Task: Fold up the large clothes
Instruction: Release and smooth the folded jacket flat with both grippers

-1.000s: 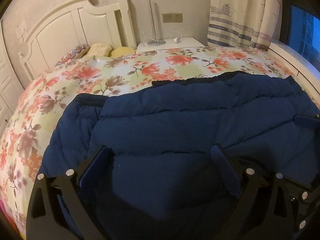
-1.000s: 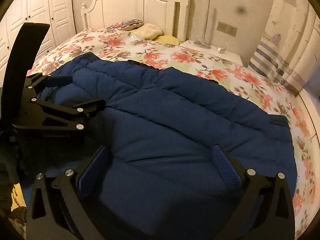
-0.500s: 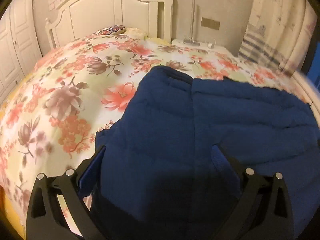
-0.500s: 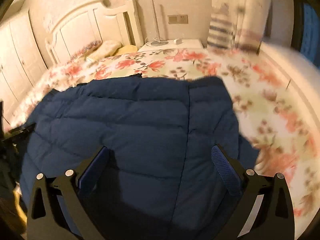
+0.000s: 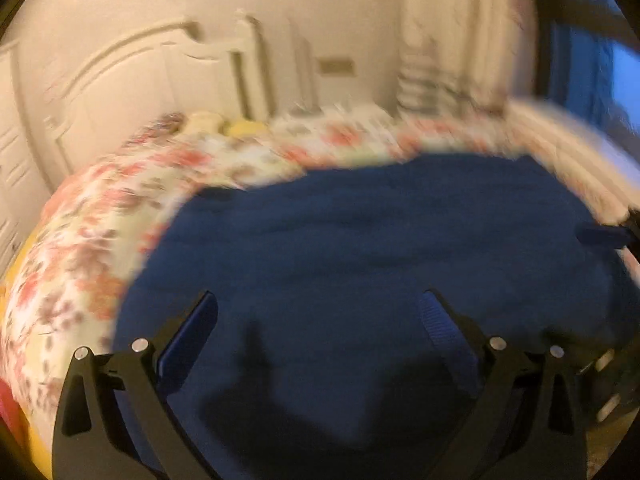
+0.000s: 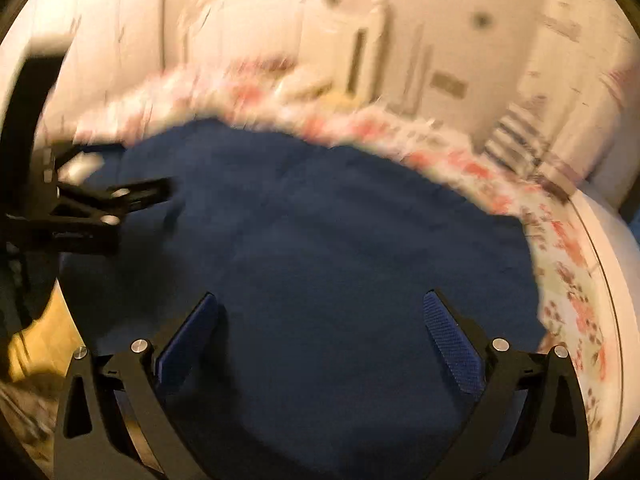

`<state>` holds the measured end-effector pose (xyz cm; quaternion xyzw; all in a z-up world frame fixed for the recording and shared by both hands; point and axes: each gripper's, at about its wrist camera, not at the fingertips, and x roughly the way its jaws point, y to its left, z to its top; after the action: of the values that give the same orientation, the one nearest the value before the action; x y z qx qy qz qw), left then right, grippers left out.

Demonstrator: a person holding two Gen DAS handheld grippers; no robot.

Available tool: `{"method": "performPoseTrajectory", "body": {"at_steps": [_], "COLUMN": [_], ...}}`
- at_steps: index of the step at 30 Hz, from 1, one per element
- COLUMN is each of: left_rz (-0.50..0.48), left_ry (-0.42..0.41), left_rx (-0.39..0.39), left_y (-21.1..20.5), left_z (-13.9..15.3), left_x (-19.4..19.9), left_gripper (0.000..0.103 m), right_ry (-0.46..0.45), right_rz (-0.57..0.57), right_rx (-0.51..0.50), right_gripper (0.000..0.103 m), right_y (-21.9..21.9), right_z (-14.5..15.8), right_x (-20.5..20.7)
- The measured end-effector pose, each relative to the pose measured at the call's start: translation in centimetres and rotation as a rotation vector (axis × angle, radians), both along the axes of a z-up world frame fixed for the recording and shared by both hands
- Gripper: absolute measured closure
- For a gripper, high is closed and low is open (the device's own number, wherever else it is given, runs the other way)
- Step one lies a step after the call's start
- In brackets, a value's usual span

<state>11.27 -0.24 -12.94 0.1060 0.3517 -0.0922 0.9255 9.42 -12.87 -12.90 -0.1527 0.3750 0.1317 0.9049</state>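
Both wrist views low and close over one blue jacket (image 5: 360, 240), facing the headboard (image 5: 132, 80).

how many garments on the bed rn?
1. A blue quilted jacket spread on the floral bedspread, under both open grippers: left, right. Frames are blurred; anything beneath it would be hidden.

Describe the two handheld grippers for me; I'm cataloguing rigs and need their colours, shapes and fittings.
The left gripper and right gripper look alike: black angular plastic frames with triangular cut-outs, round silver bolt heads at the joints, and two long fingers faced with ribbed blue pads. No cables, markings or sleeves are legible; both views are blurred.
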Motion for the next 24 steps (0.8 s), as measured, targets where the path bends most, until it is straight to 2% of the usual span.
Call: {"method": "performPoseTrajectory", "body": {"at_steps": [1, 2, 6, 8, 12, 14, 15, 17, 19, 24], "left_rz": [0.013, 0.01, -0.009, 0.008, 0.119, 0.181, 0.2, 0.185, 0.188, 0.201], "left_ry": [0.003, -0.03, 0.034, 0.036, -0.033, -0.019, -0.003, -0.008, -0.011, 0.004], "left_rx": [0.044, 0.047, -0.021, -0.04, -0.052, -0.047, -0.066, -0.119, -0.106, -0.075], "left_y": [-0.8, -1.0, 0.6, 1.5, 6.2, 8.8, 10.4, 12.0, 12.0, 11.6], "left_z": [-1.4, -1.9, -1.7, -1.3, -0.3, -1.0, -1.8, -2.4, -2.6, -2.7], "left_x": [0.3, 0.1, 0.6, -0.1, -2.1, -2.1, -2.0, -2.4, -2.4, -2.1], "left_gripper": [0.002, 0.002, 0.002, 0.002, 0.002, 0.002, 0.002, 0.002, 0.002, 0.002], "right_ry": [-0.009, -0.015, 0.007, 0.007, -0.047, -0.04, -0.023, 0.004, 0.008, 0.012], "right_rz": [-0.005, -0.005, 0.004, -0.006, -0.094, -0.151, -0.185, -0.215, -0.222, -0.255], "right_rx": [0.004, 0.026, 0.051, 0.045, 0.05, 0.073, 0.092, 0.208, 0.281, 0.224], "right_gripper": [0.004, 0.004, 0.005, 0.005, 0.005, 0.005, 0.005, 0.005, 0.005, 0.005], "right_y": [0.0, -0.2, -1.0, -1.3, -4.5, -7.2, -8.8, -11.6, -12.7, -11.6], "right_z": [-0.8, -1.1, -1.1, -0.5, 1.0, 0.7, 0.1, -1.2, -1.9, -1.3], "right_x": [0.2, 0.2, 0.3, 0.0, -1.6, -2.2, -2.4, -3.1, -3.6, -3.6]}}
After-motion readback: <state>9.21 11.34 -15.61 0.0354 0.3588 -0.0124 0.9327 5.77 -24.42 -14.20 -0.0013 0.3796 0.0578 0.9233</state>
